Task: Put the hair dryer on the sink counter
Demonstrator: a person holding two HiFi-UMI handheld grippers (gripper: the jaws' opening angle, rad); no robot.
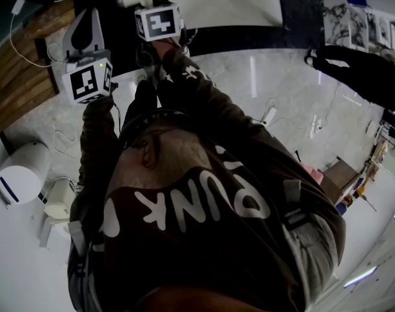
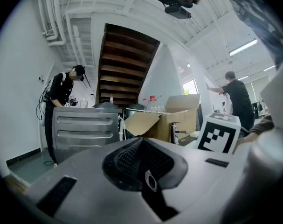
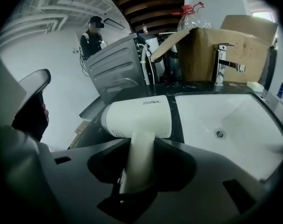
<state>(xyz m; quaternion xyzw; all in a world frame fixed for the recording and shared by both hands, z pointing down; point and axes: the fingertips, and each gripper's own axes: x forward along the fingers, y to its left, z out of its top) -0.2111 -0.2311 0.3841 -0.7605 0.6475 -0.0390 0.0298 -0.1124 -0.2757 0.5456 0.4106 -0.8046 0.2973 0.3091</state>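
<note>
Dark table [image 3: 95, 112] beside sink [image 3: 234, 118] | hair dryer [image 3: 139, 115] over it, handle clamped in right gripper [image 3: 137, 164], release left to do | left gripper [image 2: 143, 164] jaws together, empty

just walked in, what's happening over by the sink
A person stands at a sink with a gripper in each hand. The right gripper has the handle of a white plastic hair dryer between its tongs. The dryer's barrel is over the dark counter, right beside the white basin. I cannot tell whether the dryer rests on the counter yet. The left gripper is off to the side, with its tongs closed on nothing.
</note>
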